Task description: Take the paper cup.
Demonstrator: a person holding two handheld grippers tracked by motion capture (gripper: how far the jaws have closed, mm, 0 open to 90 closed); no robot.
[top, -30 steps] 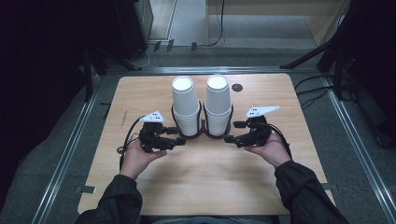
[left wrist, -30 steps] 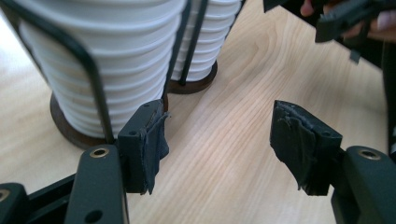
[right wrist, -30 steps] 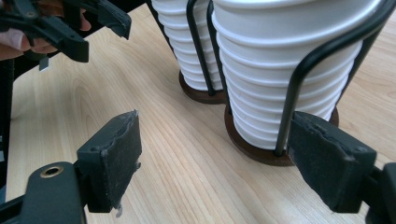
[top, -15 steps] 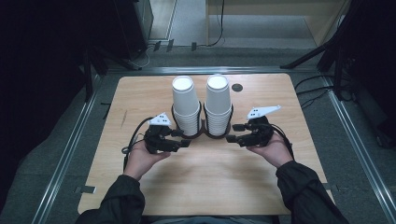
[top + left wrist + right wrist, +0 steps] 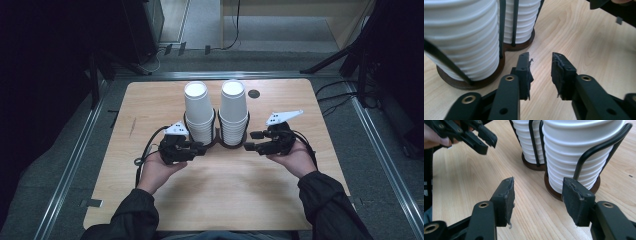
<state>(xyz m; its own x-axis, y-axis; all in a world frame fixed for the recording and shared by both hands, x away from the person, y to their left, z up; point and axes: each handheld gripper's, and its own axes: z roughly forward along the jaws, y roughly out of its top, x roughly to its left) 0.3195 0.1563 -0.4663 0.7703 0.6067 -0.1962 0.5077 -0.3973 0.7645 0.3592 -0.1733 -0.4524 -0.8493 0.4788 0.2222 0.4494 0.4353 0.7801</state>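
White paper cup stacks (image 5: pixel 216 112) stand in a black wire holder (image 5: pixel 218 141) mid-table (image 5: pixel 300 200). Left gripper (image 5: pixel 199 148) and right gripper (image 5: pixel 248 140) flank the holder's base, jaws apart, empty.

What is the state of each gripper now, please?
Left gripper: open, holding nothing, beside the left cup stack.
Right gripper: open, holding nothing, near the right cup stack.

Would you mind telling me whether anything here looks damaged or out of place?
The black pads on both grippers look worn: the left gripper has ragged, frayed pad edges, and the right gripper shows chipped ones too. Otherwise the two cup stacks stand upright in their wire holder, nothing spilled.
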